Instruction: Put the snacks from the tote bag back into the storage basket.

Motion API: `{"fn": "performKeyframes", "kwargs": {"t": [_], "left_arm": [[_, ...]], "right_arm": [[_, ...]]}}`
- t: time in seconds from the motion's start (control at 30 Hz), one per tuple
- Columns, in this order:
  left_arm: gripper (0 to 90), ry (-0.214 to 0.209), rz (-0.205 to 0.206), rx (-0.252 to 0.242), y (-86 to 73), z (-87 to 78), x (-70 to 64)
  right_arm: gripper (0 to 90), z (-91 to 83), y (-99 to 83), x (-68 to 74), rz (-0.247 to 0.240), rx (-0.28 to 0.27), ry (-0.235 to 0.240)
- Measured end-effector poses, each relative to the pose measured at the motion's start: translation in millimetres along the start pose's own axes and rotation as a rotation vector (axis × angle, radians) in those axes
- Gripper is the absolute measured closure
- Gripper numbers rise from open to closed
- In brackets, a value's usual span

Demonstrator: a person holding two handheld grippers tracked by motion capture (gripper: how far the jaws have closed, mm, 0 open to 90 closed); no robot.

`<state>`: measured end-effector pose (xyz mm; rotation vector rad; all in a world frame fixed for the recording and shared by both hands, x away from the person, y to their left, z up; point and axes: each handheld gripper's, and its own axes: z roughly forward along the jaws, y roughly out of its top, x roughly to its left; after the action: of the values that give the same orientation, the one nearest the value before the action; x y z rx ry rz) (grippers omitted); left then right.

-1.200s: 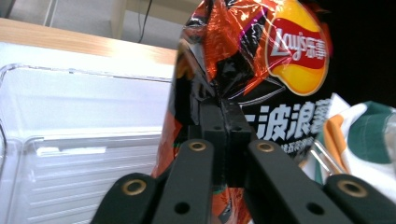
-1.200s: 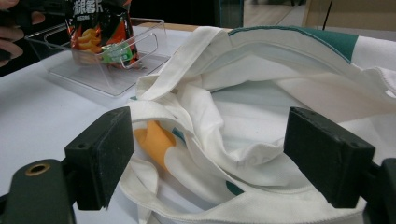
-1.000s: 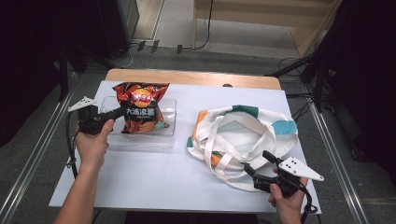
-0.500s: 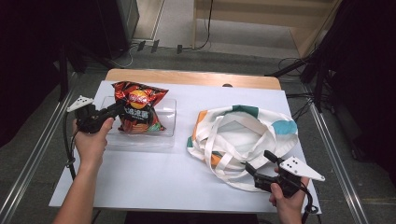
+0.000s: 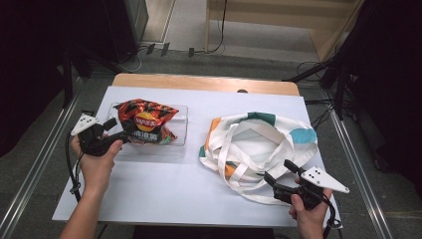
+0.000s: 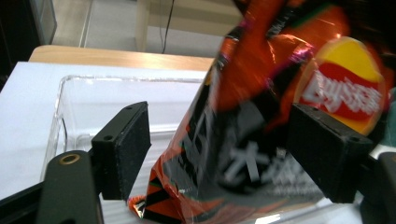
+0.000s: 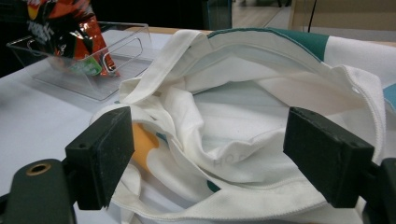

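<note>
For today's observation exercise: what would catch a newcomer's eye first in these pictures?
The bright orange crisp bag in the clear tray at the table's left, with the open left claw around it. Next, the white tote bag crumpled at the right, the open right claw at its near edge.

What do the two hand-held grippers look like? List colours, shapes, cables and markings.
Both are black. The left gripper carries a pale grey three-cornered plate dotted with small dark holes, and a black cable trails from it. The right gripper bears a similar plate and cable. In the gripper views, each jaw ends in a square black pad with a matte face, and one arm of each gripper has a brass-coloured ring. The forearms are bare, with no sleeves.
</note>
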<state>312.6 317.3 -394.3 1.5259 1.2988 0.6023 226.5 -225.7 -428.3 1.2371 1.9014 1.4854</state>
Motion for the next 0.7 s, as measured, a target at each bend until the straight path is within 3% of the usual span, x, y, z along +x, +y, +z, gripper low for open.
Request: {"fn": "performKeyframes", "kwargs": {"t": [0.07,0.17,0.23,0.33,0.5,0.7], "left_arm": [[25.1,-0.007,0.011,-0.002,-1.9,-1.2,-1.5],[40.0,-0.045,0.013,-0.021,-0.9,-3.8,-2.1],[43.3,-0.037,0.008,-0.034,0.0,-5.9,-3.5],[40.2,-0.025,0.004,-0.051,-2.0,-10.3,-7.6],[32.1,-0.005,0.038,-0.053,-8.4,-15.0,-13.8],[25.1,-0.024,0.042,-0.074,-12.6,-23.9,-16.7]], "right_arm": [[16.9,-0.2,-0.3,-0.5,0.001,0.001,-0.002],[16.9,-0.9,-1.3,-1.6,0.002,0.002,0.000],[16.9,-1.9,-1.9,-2.2,0.007,0.002,-0.002],[16.9,-3.8,-2.1,-3.8,0.007,-0.002,-0.003],[16.9,-7.4,-1.4,-5.7,-0.001,-0.006,-0.017],[16.8,-11.5,0.1,-8.9,0.001,-0.017,-0.029]]}}
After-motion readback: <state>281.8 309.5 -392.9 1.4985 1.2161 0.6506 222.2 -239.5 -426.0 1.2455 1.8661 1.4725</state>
